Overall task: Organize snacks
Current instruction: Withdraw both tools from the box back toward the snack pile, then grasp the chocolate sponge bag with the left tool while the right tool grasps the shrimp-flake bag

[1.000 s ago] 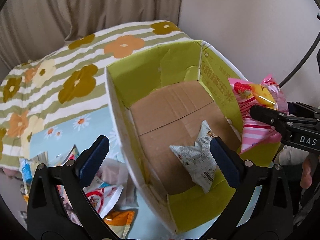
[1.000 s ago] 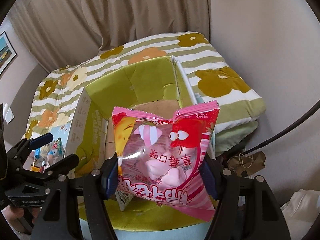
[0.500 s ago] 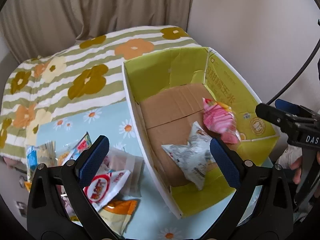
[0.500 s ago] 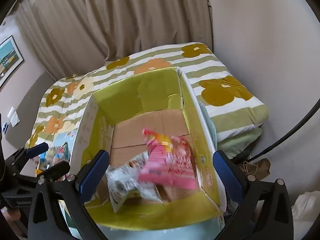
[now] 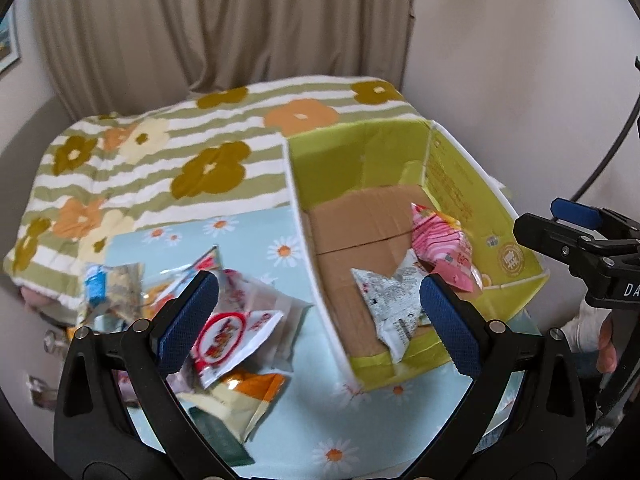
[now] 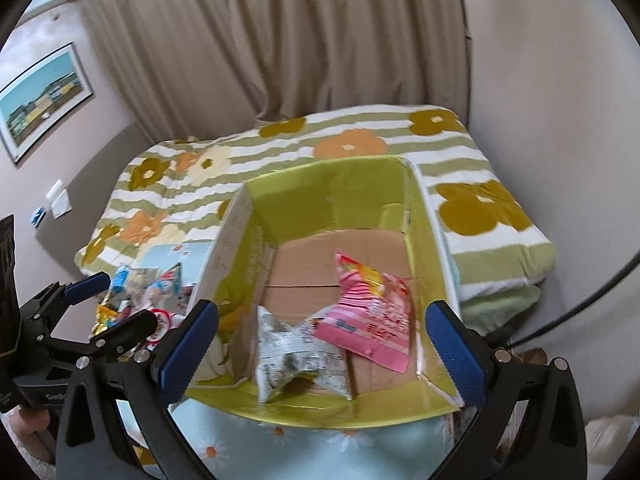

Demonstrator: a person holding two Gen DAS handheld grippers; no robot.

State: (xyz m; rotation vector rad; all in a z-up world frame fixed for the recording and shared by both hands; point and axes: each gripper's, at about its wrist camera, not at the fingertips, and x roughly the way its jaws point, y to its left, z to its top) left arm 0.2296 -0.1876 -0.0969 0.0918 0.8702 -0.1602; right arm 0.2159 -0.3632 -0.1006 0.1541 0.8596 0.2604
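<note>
A green cardboard box [image 5: 460, 184] [image 6: 360, 184] stands on the bed. Inside it lie a pink marshmallow bag [image 5: 442, 246] [image 6: 372, 320] and a grey-white crumpled snack bag [image 5: 390, 304] [image 6: 296, 352]. A pile of loose snack bags [image 5: 228, 332] [image 6: 148, 296] lies left of the box on a light blue daisy cloth [image 5: 248, 236]. My left gripper [image 5: 318, 320] is open and empty, above the box's left wall. My right gripper [image 6: 322, 344] is open and empty, above the box's near edge; it also shows at the right of the left wrist view [image 5: 576, 228].
A striped flower blanket [image 6: 400, 136] covers the bed behind the box. A beige curtain [image 6: 280, 40] hangs behind. A wall stands close on the right, with a black cable [image 6: 592, 296] along it. A picture [image 6: 40, 92] hangs on the left wall.
My right gripper opened and let go of the pink marshmallow bag, which dropped into the box beside the grey-white bag. Both grippers pulled back and up from the box.
</note>
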